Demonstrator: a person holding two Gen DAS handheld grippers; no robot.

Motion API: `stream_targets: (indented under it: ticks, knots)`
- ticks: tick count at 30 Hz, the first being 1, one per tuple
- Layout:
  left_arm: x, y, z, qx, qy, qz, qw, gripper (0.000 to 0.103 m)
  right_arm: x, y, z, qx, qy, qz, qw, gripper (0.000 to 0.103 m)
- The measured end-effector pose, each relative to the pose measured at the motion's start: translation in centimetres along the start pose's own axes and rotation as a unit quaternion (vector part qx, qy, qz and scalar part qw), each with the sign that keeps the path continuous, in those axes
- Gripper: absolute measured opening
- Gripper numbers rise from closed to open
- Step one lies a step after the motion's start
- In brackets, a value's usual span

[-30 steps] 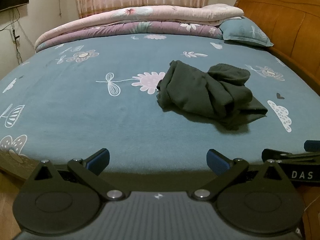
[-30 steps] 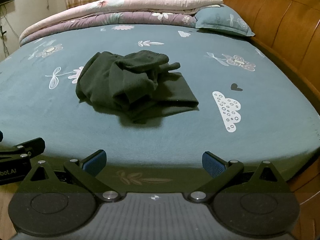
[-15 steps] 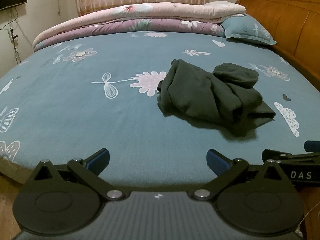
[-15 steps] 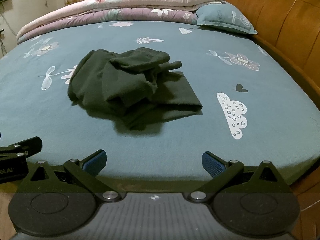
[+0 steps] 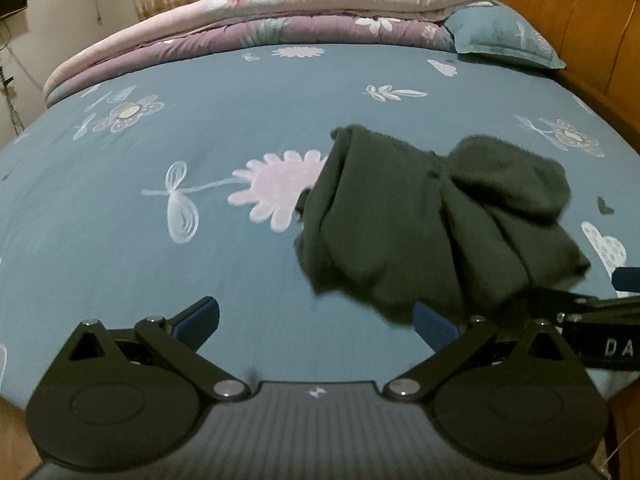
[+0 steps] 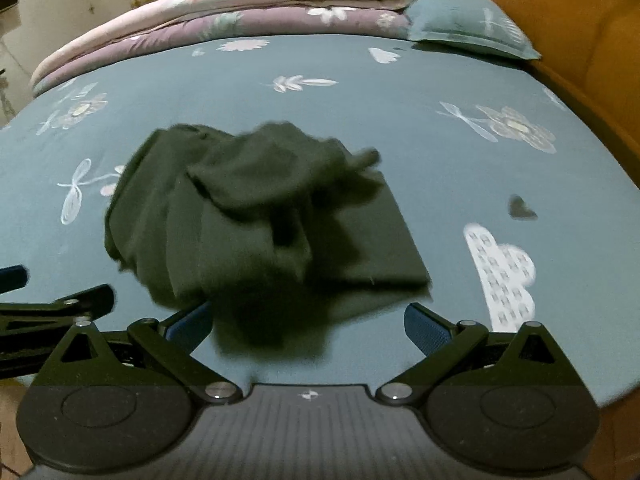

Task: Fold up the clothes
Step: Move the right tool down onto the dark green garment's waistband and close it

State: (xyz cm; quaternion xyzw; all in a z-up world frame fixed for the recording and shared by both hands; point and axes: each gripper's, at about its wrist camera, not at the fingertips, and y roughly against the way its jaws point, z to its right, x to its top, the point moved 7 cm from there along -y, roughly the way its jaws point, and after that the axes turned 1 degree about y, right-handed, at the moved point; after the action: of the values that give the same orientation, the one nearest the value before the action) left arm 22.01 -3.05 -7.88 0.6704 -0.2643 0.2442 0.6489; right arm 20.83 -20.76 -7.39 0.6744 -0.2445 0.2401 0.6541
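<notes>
We see the dark green garment [image 6: 256, 220] lying crumpled on the bed sheet [image 5: 200, 280]. Left gripper [image 5: 316, 320] and right gripper [image 6: 308, 320] hover spread at the garment's near edge, pinching nothing.

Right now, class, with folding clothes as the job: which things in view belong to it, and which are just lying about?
Belongs to the job:
dark green garment, crumpled on the bed sheet
left gripper, open
right gripper, open

Just lying about:
folded quilts
pillow
wooden headboard
</notes>
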Motion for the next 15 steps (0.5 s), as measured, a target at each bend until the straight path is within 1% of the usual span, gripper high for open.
stream_targets:
  ticks: [3,8,12,15]
  knots:
    - [2.1,-1.3,0.2,0.005,-0.006,-0.004,1.0000,0.102,2.1,-1.2,-0.3,0.006,0.012,-0.008,1.000,0.103]
    - [4.7,-4.2,1.0,0.003,-0.023,-0.016,0.9996,0.102,4.5,-3.5,0.0,0.031,0.018,-0.030,0.999,0.103]
    - [5.2,-6.6,2.2,-0.012,-0.043,-0.037,0.9983,0.102,4.9,-4.7,-0.4,0.069,0.027,-0.041,0.996,0.103]
    - [4.7,-7.7,2.4,-0.029,-0.059,-0.054,0.9964,0.103,4.2,-5.7,-1.1,0.079,0.063,-0.052,0.994,0.103]
